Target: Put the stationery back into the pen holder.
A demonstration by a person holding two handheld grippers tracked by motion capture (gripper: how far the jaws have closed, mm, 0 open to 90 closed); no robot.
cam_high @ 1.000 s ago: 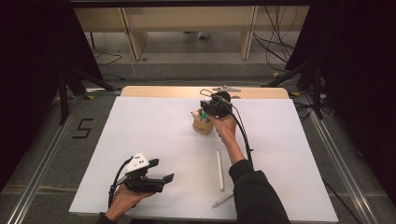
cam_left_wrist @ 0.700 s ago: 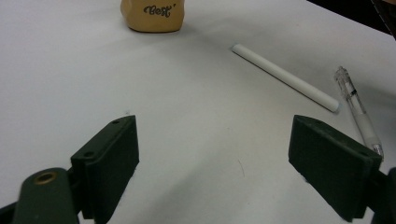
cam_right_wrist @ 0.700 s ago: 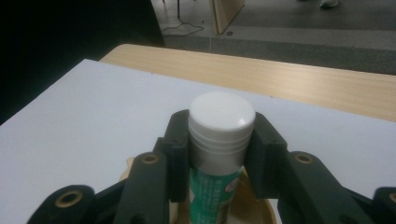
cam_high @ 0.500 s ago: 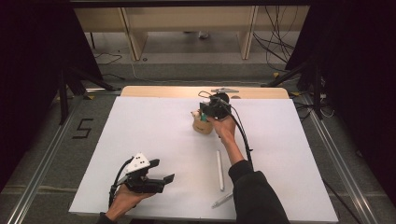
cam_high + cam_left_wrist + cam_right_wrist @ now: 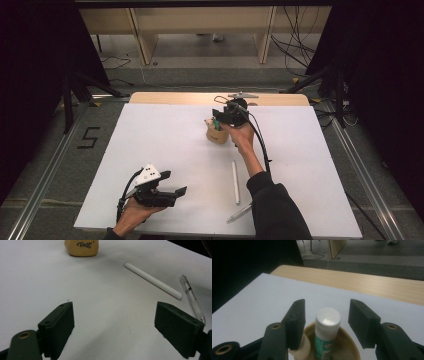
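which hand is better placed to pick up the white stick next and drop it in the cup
Left. Its open tongs already face the white stick lying on the table, with bare table between. The right tongs are open over the tan cup, around the green-labelled tube standing in it.

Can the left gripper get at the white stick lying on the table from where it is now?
Probably yes. The left gripper is open, its jaws wide apart, and bare white table lies between it and the white stick. The clear pen lies just beside the stick's near end.
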